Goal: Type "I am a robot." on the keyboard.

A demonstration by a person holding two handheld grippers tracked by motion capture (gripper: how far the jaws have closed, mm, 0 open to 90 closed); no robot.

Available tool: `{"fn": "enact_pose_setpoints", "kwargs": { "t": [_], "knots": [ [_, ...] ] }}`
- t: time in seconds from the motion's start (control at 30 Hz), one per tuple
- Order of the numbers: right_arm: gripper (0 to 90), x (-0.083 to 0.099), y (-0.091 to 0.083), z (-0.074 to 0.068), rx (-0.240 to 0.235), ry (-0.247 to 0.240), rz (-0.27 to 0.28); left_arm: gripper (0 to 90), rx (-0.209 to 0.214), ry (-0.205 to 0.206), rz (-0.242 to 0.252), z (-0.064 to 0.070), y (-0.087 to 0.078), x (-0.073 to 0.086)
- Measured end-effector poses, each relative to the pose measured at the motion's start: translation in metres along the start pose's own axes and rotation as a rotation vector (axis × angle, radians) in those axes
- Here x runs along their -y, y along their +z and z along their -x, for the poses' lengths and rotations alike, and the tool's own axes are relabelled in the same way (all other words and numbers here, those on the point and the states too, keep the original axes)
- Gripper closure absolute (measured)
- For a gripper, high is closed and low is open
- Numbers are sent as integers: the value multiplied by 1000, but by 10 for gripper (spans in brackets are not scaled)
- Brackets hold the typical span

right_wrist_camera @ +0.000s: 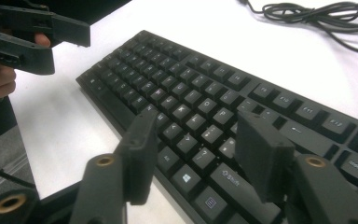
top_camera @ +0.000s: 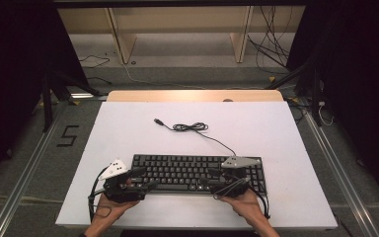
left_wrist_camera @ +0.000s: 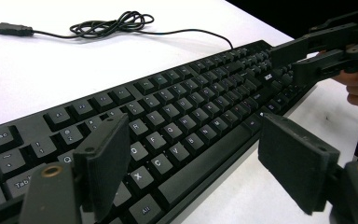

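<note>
Two hand-held grippers sit at the near corners of a black keyboard that lies flat on the white table, square to its front edge and toward the near side, with its cable running off the back and bunched in a loose coil that ends in a USB plug. The left hand-held gripper hovers at the keyboard's left end and the right hand-held gripper toward its right end, over the keys left of the number pad; both point inward, toward each other. Both are released: in the left gripper view the jaws stand wide, one over the left-hand keys near Tab and the other out past the front edge over bare table, and in the right gripper view the jaws are spread above the bottom row around the right Shift. Neither seems to touch the keyboard, though contact at the tips is hard to rule out. My reading is that this is the approach before a two-handed grasp. What comes next would call for each hand-held gripper to drop so its jaws straddle the front edge, then close evenly on both sides to keep the board level. Each hand grips from behind, forearms low and angled in from the near edge of the table.
</note>
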State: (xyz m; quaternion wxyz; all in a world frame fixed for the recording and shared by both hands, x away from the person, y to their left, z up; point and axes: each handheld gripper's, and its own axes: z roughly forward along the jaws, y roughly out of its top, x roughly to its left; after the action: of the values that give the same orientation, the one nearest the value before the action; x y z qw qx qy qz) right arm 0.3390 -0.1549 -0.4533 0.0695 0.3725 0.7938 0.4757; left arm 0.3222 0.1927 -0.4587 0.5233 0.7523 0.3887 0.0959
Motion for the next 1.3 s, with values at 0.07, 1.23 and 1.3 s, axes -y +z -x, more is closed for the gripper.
{"fn": "enact_pose_setpoints", "kwargs": {
  "t": [0.07,1.23,1.3],
  "knots": [
    [479,1,-4,0,4,-12,7,247,1,-1,0,0,0,0],
    [343,34,-66,19,73,11,108,243,13,-4,-2,4,-4,2],
    [342,34,-66,19,73,11,107,244,13,-3,-4,4,-4,2]
  ]
}}
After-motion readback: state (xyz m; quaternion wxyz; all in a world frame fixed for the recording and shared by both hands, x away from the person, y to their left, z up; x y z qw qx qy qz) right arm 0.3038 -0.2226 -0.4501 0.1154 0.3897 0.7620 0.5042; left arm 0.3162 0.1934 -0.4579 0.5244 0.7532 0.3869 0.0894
